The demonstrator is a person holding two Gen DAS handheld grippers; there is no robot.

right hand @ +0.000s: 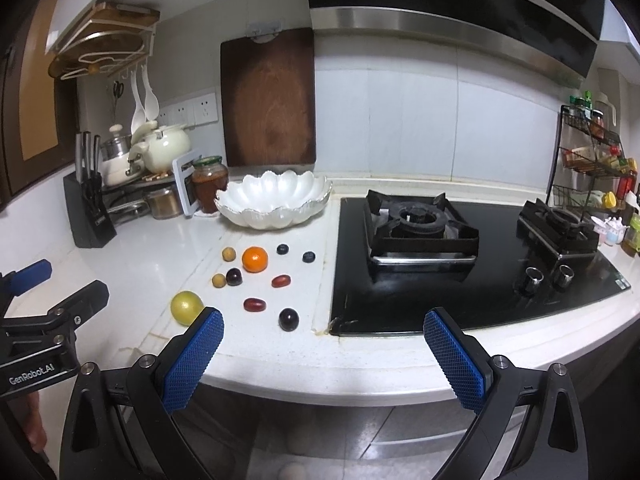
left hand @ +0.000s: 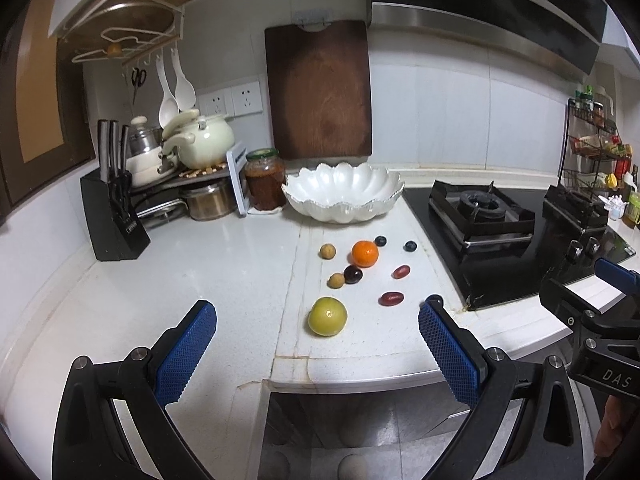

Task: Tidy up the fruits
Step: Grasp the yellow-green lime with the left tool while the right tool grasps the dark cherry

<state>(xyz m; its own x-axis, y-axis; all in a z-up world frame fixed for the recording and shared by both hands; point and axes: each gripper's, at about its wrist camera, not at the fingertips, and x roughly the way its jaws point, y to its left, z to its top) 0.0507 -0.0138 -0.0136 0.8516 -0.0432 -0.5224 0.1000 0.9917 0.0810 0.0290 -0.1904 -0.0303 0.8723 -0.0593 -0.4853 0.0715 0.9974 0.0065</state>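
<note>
Fruit lies loose on the white countertop (left hand: 224,264), between the scalloped white bowl (left hand: 342,193) at the back and the front edge. The bowl stands near the wall, below the wooden cutting board (left hand: 319,90), and I see nothing inside it. Just in front of the bowl is an orange tangerine (left hand: 365,253) with two blueberries (left hand: 380,241) to its right. Left of the tangerine there is one small tan longan (left hand: 327,251); a second one (left hand: 336,280) touches a dark grape (left hand: 353,273). Two red oval fruits (left hand: 391,298) lie further to the right, well apart from each other. The yellow-green round fruit (left hand: 327,316) is nearest to the front edge. In the right wrist view another dark grape (right hand: 288,319) lies close to the black gas stove (right hand: 460,264).

The left gripper (left hand: 316,360) is held above the front edge of the counter with its jaws wide apart and nothing between the blue pads (left hand: 186,356). The green fruit sits ahead of it, between the fingers in the view, not touched. The right gripper (right hand: 324,360) also has its jaws spread wide and holds nothing; it points at the counter edge just beside the stove corner. A jar (left hand: 265,179) with red content and a black knife block (left hand: 112,216) stand to the left of the bowl.
</note>
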